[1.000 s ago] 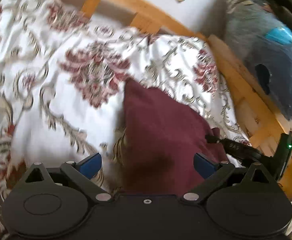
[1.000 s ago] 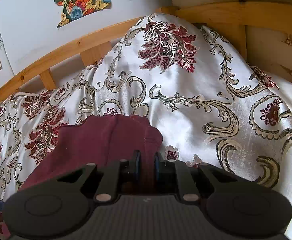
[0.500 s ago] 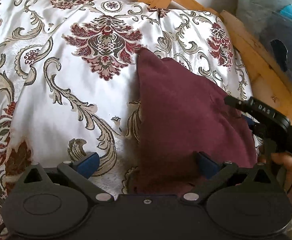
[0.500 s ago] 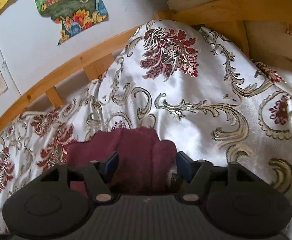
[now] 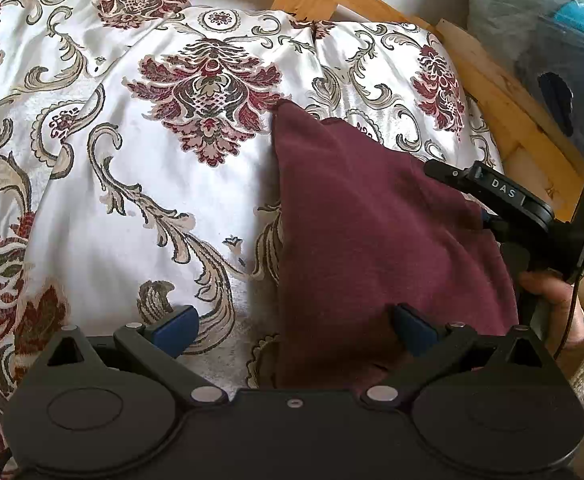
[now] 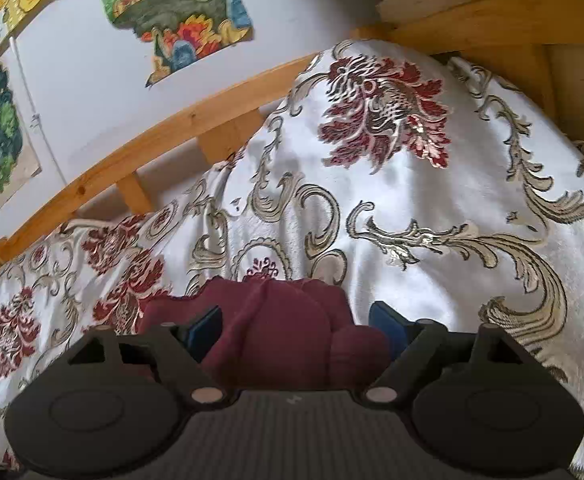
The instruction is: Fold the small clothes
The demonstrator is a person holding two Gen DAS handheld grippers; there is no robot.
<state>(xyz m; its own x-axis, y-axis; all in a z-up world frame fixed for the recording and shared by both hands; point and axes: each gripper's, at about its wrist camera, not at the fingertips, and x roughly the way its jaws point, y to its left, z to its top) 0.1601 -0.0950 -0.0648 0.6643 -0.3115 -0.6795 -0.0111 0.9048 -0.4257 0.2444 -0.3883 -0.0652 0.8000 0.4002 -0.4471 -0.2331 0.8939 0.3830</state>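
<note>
A dark red folded garment point(image 5: 372, 224) lies on a white bedspread with a red and gold floral pattern point(image 5: 131, 200). My left gripper point(image 5: 296, 324) is open, low over the garment's near left edge, with one blue pad on the bedspread and one over the cloth. My right gripper point(image 6: 298, 326) is open, its blue pads on either side of a bunched end of the garment point(image 6: 283, 328). The right gripper's black body point(image 5: 532, 220) also shows in the left wrist view at the garment's right edge, held by a hand.
A wooden bed rail point(image 5: 504, 100) runs behind and to the right of the bedspread. A bluish plastic-wrapped bundle point(image 5: 552, 40) lies beyond the rail. A white wall with colourful pictures point(image 6: 179, 12) stands behind the rail point(image 6: 171, 132).
My right gripper has opened and let go of the garment's end. My left gripper stayed open and drew nearer over the garment, which now lies flatter.
</note>
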